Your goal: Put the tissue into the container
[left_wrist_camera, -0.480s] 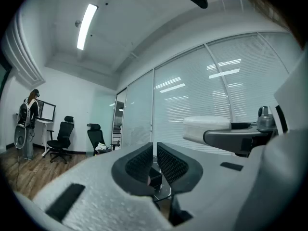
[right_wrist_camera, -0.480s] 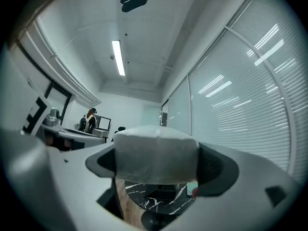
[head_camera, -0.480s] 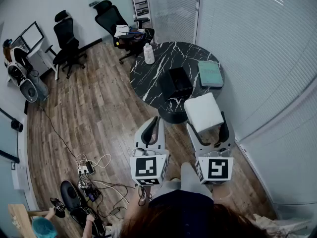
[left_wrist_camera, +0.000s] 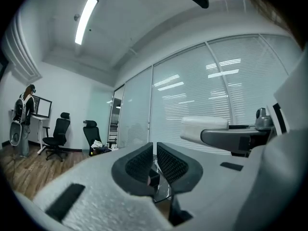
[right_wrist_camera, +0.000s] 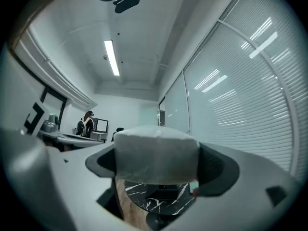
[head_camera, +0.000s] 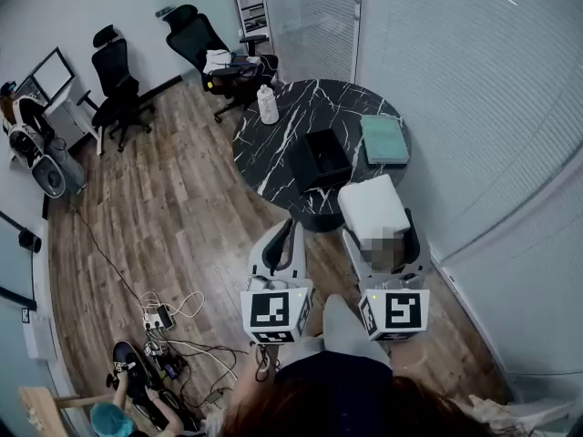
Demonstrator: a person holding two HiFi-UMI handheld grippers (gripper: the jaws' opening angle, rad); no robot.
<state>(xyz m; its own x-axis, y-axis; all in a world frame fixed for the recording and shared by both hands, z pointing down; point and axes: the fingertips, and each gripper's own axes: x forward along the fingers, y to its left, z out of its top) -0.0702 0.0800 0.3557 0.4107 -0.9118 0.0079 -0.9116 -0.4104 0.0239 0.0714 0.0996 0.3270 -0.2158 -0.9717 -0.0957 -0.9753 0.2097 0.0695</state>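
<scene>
My right gripper [head_camera: 378, 230] [right_wrist_camera: 156, 165] is shut on a white tissue pack [head_camera: 373, 208] [right_wrist_camera: 156, 155], which fills the wide gap between its jaws. It hangs just in front of the round black marble table [head_camera: 282, 139]. On that table stands the open black container [head_camera: 321, 158]; in the right gripper view the container [right_wrist_camera: 166, 194] shows below the pack. My left gripper [head_camera: 278, 244] [left_wrist_camera: 154, 165] is beside the right one, shut, with nothing between its fingers [left_wrist_camera: 137, 165].
A teal box [head_camera: 383, 140] lies on the table's right side and a white bottle [head_camera: 267, 104] at its far edge. Two black office chairs [head_camera: 205, 48] stand beyond. Cables and a power strip [head_camera: 164, 317] lie on the wooden floor at left. A glass wall with blinds [head_camera: 474, 107] runs along the right.
The view has shifted slightly; both grippers hold the same pose with the tissue pack still gripped. A person at the bottom left has moved a little.
</scene>
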